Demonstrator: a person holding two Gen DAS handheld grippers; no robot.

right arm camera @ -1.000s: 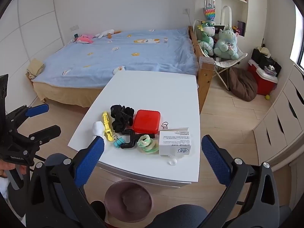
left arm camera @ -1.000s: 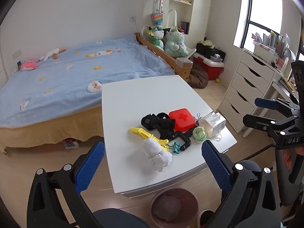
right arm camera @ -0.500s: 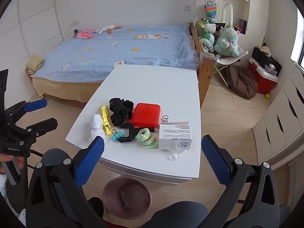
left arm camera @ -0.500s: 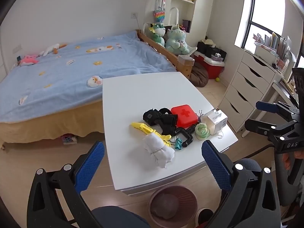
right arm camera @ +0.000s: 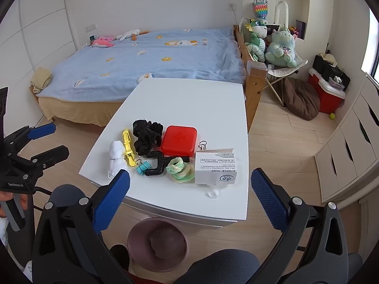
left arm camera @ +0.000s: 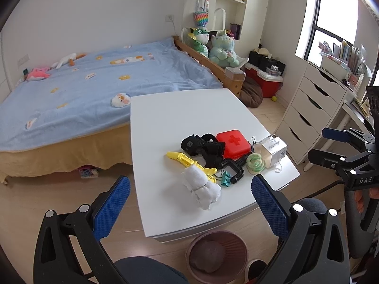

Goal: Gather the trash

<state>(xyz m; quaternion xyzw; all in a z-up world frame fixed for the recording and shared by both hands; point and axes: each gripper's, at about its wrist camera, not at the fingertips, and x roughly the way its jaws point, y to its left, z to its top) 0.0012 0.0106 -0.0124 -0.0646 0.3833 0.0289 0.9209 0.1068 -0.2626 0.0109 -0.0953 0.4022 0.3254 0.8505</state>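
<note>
Left gripper with blue ribbed pads, spread wide at the bottom of its own view, pinching nothing and touching nothing, hanging short of the white square table. Right gripper likewise spread wide at the bottom of its view, empty, clear of the table edge. Each tool also visible from the other's camera: left one at the left edge of the right view, right one at the right edge of the left view, both with jaws apart.

Between the left pads, near frame centre: crumpled white tissue wad lying on the table's near part, touching a yellow plastic clip. Just right of these, a small teal binder clip, a black plastic hook-shaped piece, a pale green fuzzy scrunchie and a white cardboard box. Behind them, a black fabric bundle and a red square case with a cross.

Below the table's near edge, at bottom centre: round mauve waste bin on the wooden floor, with a dark lump inside. In the upper left: bed with light blue blanket.
</note>
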